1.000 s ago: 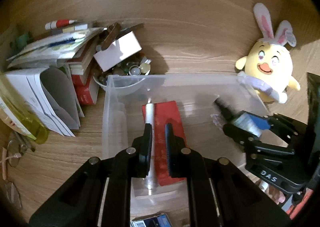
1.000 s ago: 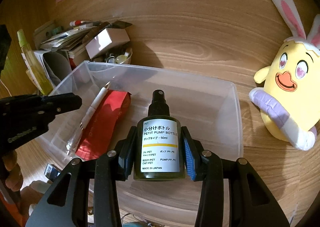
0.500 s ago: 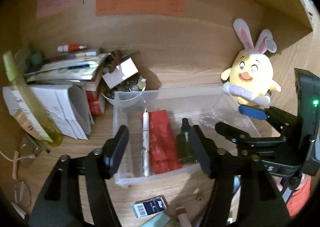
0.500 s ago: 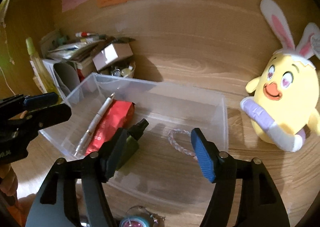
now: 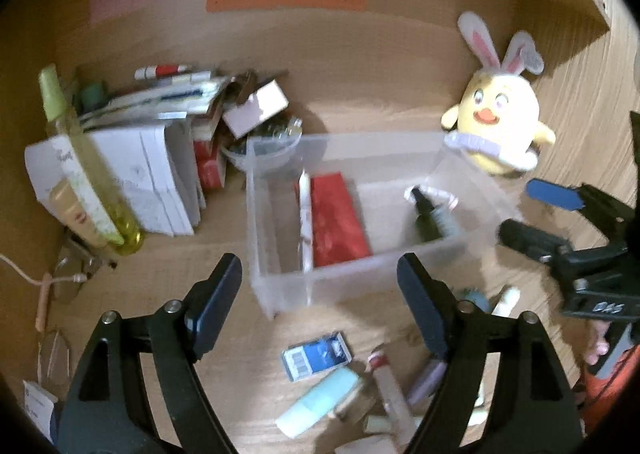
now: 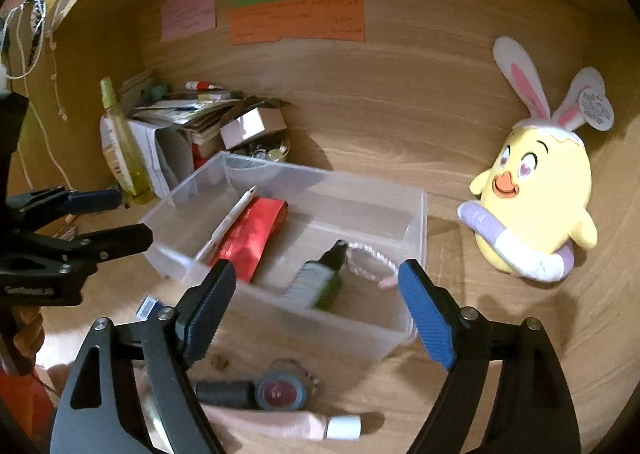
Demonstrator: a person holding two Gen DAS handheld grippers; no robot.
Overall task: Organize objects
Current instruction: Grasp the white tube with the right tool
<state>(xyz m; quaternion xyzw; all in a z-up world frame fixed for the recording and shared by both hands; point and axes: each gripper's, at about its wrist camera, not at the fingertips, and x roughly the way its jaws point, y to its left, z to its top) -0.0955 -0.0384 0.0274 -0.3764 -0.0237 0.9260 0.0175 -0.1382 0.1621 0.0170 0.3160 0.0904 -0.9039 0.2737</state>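
A clear plastic bin (image 5: 280, 286) (image 6: 416, 221) sits mid-desk. Inside lie a white pen (image 5: 306, 221) (image 6: 228, 223), a red packet (image 5: 336, 219) (image 6: 252, 234), a dark green pump bottle (image 5: 430, 217) (image 6: 322, 282) on its side and a pink-white cord loop (image 6: 372, 256). My left gripper (image 5: 320, 298) hovers in front of the bin, jaws still opening, nothing between them. My right gripper (image 6: 316, 308) hangs over the bin's near wall, jaws also opening, empty; it shows at the right in the left wrist view (image 5: 532, 209).
A yellow bunny-eared plush (image 5: 498, 129) (image 6: 536, 209) stands right of the bin. Papers, books, a small box and a bowl of trinkets (image 5: 160, 141) crowd the left, beside a yellow-green bottle (image 5: 86, 173). Small cosmetics and a blue packet (image 5: 318, 356) lie in front, with a pink tube (image 6: 280, 426).
The left gripper let go of the pen and packet, the right let go of the pump bottle, which now lies in the bin. Both opened wide and drew back and up.
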